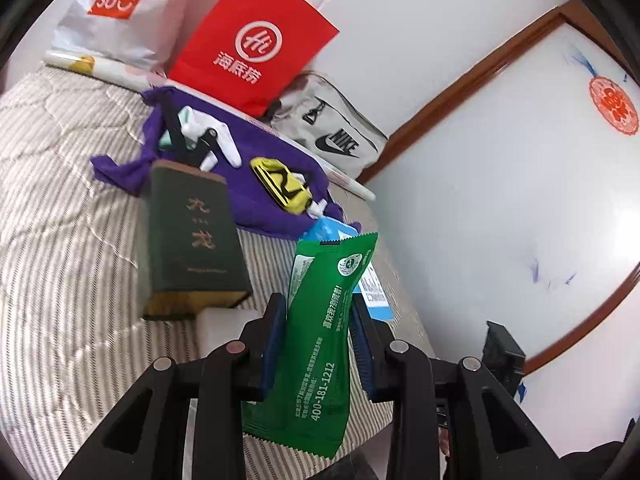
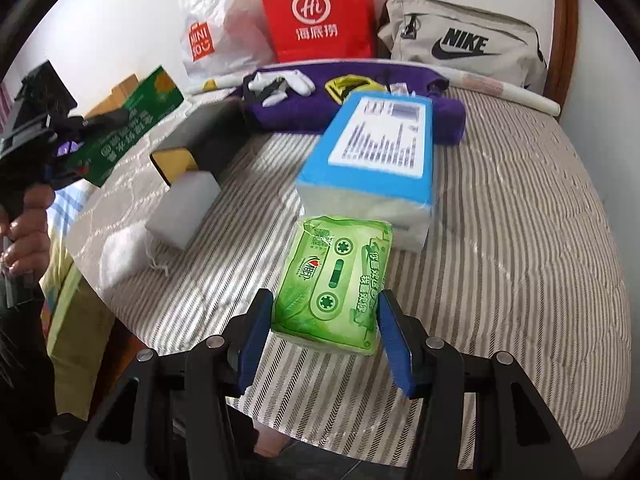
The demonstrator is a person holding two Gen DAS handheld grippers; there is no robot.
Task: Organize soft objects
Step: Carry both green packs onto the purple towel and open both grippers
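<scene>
left gripper (image 1: 316,340): black moulded frame, angular linkage arms with triangular cut-outs
left pads (image 1: 273,344): dark blue, ribbed
left pivots: round silver pins, four across the linkage
right gripper (image 2: 324,340): same black frame, same cut-outs
right pads (image 2: 394,344): blue, flat slabs
right pivots: four silver pins
hand (image 2: 26,220): bare, wrapped on a black handle; sleeve not discernible

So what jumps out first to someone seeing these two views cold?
Probably the dark green sachet pinched in the left gripper, held up above the striped bed cover. Next, the light green tissue pack between the right gripper's blue pads, in front of a blue tissue pack. Behind stands a red paper bag.
</scene>
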